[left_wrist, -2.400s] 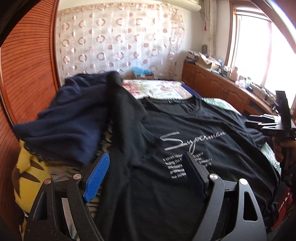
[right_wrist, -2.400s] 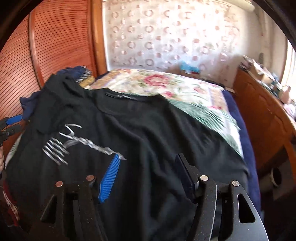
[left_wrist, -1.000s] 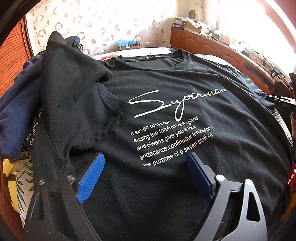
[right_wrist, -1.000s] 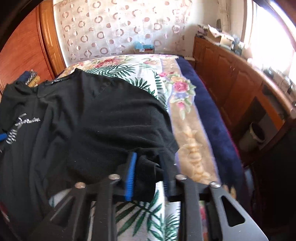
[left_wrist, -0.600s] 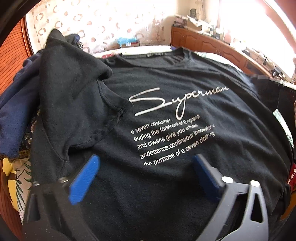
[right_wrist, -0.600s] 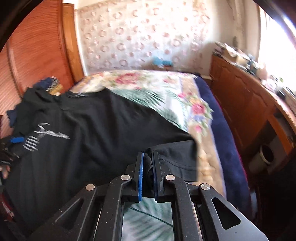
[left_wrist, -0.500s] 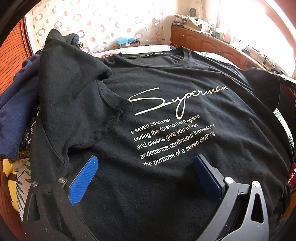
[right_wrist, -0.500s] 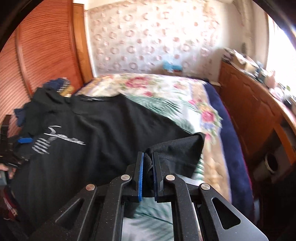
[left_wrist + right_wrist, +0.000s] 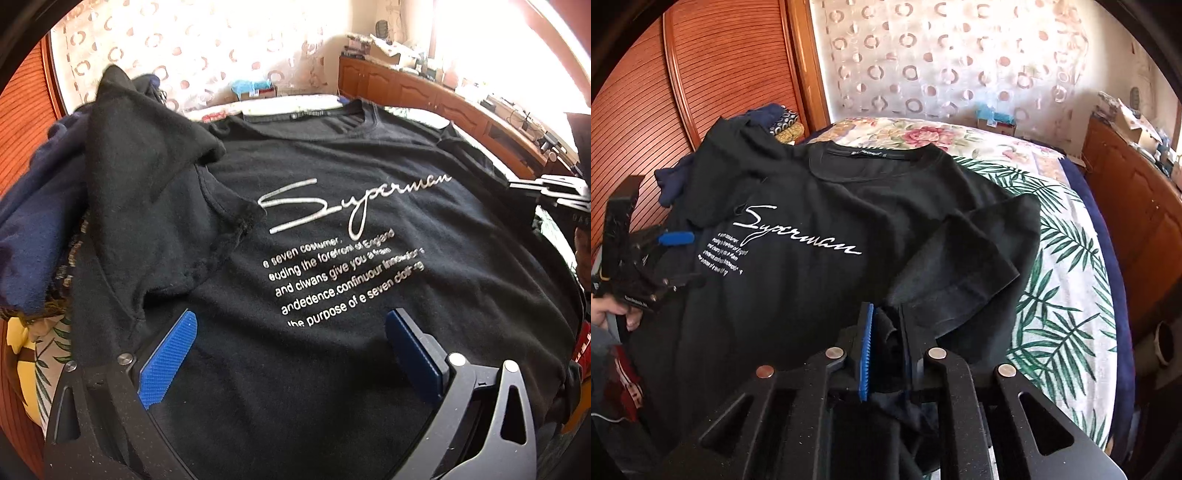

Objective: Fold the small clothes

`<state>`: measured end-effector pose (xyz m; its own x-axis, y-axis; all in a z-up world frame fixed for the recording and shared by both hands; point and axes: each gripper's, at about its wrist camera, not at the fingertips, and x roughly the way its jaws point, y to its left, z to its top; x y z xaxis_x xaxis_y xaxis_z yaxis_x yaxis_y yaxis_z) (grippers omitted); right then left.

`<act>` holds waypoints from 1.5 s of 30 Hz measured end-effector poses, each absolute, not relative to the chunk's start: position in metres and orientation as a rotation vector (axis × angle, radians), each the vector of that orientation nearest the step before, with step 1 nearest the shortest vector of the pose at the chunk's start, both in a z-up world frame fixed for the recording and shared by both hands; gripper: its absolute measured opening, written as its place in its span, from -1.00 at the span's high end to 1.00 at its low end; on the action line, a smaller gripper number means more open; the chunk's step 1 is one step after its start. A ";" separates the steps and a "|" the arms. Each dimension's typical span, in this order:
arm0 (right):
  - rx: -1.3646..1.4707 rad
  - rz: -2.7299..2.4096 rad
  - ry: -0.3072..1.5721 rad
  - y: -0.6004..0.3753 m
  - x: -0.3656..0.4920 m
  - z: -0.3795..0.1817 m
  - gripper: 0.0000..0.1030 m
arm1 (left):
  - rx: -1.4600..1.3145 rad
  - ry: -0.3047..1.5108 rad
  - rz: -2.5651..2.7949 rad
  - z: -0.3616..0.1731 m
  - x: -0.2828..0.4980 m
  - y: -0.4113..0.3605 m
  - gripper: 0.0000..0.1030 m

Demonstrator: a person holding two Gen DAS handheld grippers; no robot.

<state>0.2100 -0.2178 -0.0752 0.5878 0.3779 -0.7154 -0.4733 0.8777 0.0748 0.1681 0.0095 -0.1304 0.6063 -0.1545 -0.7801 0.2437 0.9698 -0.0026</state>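
A black T-shirt [image 9: 369, 155] with white "Superman" script lies face up on the bed. Its left sleeve [image 9: 147, 173] is folded in over the chest. My left gripper [image 9: 291, 319] hovers open and wide over the shirt's lower front, with nothing between its blue pads; it also shows at the left of the right wrist view [image 9: 679, 258]. The right sleeve [image 9: 979, 251] is turned in over the shirt's body. My right gripper [image 9: 886, 332] has a bunch of that sleeve's fabric between its pads, and its jaws are opening.
A navy garment [image 9: 33, 221] is heaped left of the shirt. The floral bedspread [image 9: 1067, 280] shows to the right, then a wooden cabinet [image 9: 1137, 214]. A slatted wooden door [image 9: 720, 74] stands behind. A person's hand [image 9: 605, 314] holds the left gripper.
The right gripper shut on the right sleeve's edge, then carried it left over the shirt's body, so the sleeve now lies folded inward. The left gripper's jaws widened and it stayed put.
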 end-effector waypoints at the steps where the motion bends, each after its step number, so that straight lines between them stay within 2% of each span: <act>1: -0.129 0.507 0.797 -0.218 0.209 -0.074 0.52 | 0.103 0.877 -0.231 -0.128 0.166 0.010 -1.00; 2: -0.129 0.511 0.793 -0.218 0.209 -0.071 0.36 | 0.096 0.863 -0.233 -0.123 0.163 0.009 -1.00; 4: -0.126 0.512 0.780 -0.216 0.213 -0.064 0.27 | 0.082 0.833 -0.242 -0.115 0.157 0.008 -1.00; 9: -0.086 0.452 0.748 -0.238 0.218 -0.047 0.26 | 0.073 0.734 -0.239 -0.087 0.138 0.000 -1.00; 14: -0.096 0.372 0.799 -0.252 0.242 -0.063 0.26 | 0.049 0.668 -0.268 -0.064 0.125 -0.009 -1.00; 27: -0.075 0.312 0.861 -0.247 0.301 -0.086 0.26 | 0.063 0.634 -0.339 -0.060 0.111 -0.028 -1.00; 28: -0.077 0.315 0.861 -0.247 0.301 -0.085 0.37 | 0.059 0.634 -0.344 -0.060 0.111 -0.028 -1.00; 29: -0.081 0.325 0.862 -0.246 0.301 -0.084 0.65 | 0.055 0.635 -0.346 -0.060 0.110 -0.028 -1.00; 32: -0.108 0.378 0.851 -0.238 0.299 -0.081 0.90 | 0.053 0.639 -0.344 -0.061 0.109 -0.028 -1.00; 40: -0.161 0.437 0.769 -0.203 0.294 -0.046 0.91 | 0.048 0.644 -0.330 -0.063 0.107 -0.024 -1.00; 45: -0.203 0.384 0.781 -0.200 0.295 -0.048 0.91 | 0.040 0.650 -0.321 -0.065 0.105 -0.018 -1.00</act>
<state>0.2948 -0.1998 -0.0480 0.6458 0.2609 -0.7175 -0.4092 0.9117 -0.0368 0.1052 -0.0182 -0.0650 0.7482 -0.2813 -0.6008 0.3060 0.9499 -0.0637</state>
